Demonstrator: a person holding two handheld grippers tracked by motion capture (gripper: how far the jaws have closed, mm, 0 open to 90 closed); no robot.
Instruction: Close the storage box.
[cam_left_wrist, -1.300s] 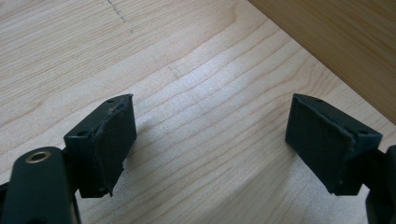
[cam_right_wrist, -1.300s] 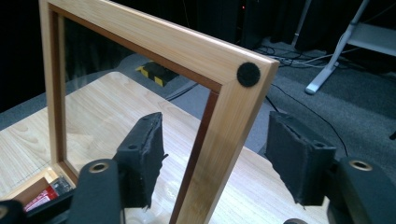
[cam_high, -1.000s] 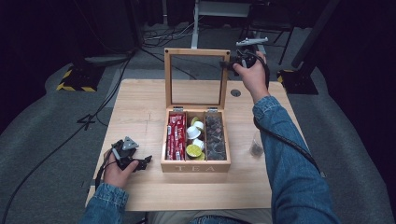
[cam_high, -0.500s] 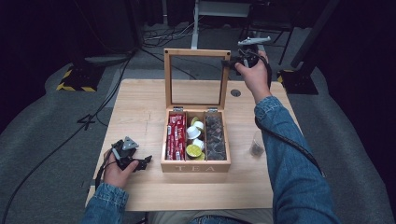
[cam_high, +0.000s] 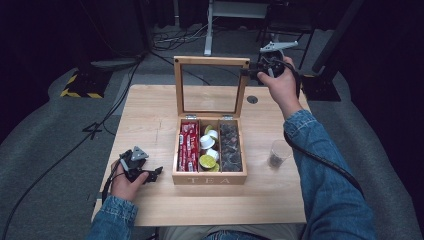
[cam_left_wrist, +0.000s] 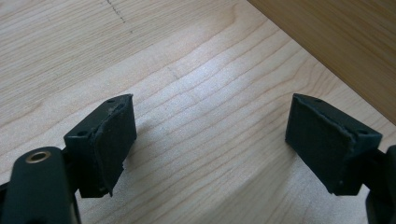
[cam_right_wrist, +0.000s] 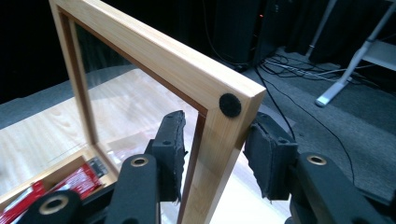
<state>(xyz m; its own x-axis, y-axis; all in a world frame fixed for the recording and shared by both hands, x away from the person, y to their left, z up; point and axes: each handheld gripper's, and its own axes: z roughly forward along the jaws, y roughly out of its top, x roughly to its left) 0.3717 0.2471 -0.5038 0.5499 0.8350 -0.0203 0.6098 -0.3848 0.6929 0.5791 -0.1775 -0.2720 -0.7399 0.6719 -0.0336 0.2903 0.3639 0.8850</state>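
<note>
**A:** right gripper (cam_right_wrist: 212, 154) is up at the top corner of the box lid (cam_right_wrist: 154, 51), one pad on each side of the wooden frame. There's a small gap on both sides as far as I can see, so I'd call it loose around the frame rather than clamped. The jaws had just been closing and then eased out a touch, with the frame between them.

**B:** and the lid?

**A:** standing upright, hinged at the back of the tea box (cam_high: 210, 179), which sits mid-counter (cam_high: 150, 105). Red packets on the left, round pods in the middle, dark stuff on the right.

**B:** other hand?

**A:** left gripper (cam_high: 150, 172) rests on the counter just left of the box, jaws spread wide, nothing in them. A clear cup (cam_high: 278, 152) sits right of the box.
</note>
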